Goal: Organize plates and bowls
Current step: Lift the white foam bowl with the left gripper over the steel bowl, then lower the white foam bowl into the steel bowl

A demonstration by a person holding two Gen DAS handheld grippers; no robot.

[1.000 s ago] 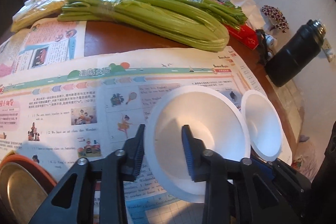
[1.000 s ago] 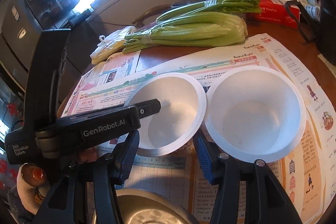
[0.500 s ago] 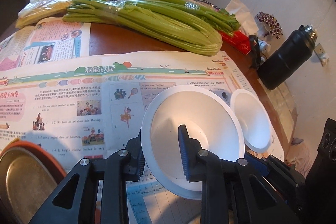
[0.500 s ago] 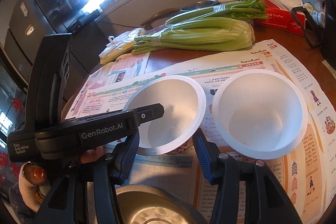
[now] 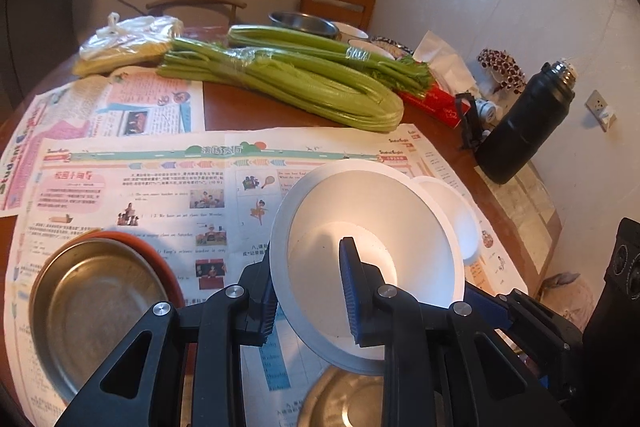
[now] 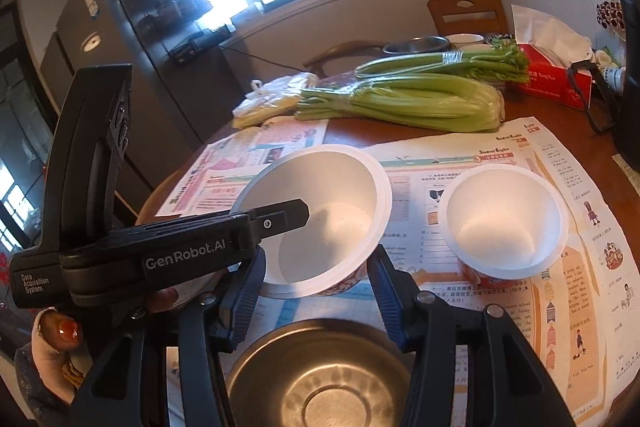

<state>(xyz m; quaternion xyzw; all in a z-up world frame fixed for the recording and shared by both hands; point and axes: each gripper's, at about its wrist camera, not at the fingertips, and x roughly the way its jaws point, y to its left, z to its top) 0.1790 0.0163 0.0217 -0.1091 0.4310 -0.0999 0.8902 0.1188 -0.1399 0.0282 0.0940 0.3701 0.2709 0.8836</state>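
Observation:
My left gripper (image 5: 308,259) is shut on the rim of a white bowl (image 5: 380,211), one finger (image 6: 280,219) inside it and one outside. The bowl (image 6: 320,195) hangs tilted above the newspaper. A second white bowl (image 5: 452,211) stands upright on the paper to its right (image 6: 508,223). My right gripper (image 6: 316,267) is open, its blue pads on either side of the held bowl's base, with nothing pinched. Below it sits a steel bowl (image 6: 320,379). At the left, a steel plate (image 5: 96,307) rests on an orange plate (image 5: 152,251).
Newspaper (image 5: 140,187) covers the near half of the round wooden table. Celery bundles (image 5: 288,83), a plastic bag (image 5: 128,43), a red tissue box (image 5: 432,99) and a black flask (image 5: 524,131) crowd the far side. A hand (image 6: 60,331) holds the left gripper.
The held white bowl has risen and drawn away from the second bowl, so a gap has opened between them. Both views have pulled up and back, and more of the steel bowl shows below.

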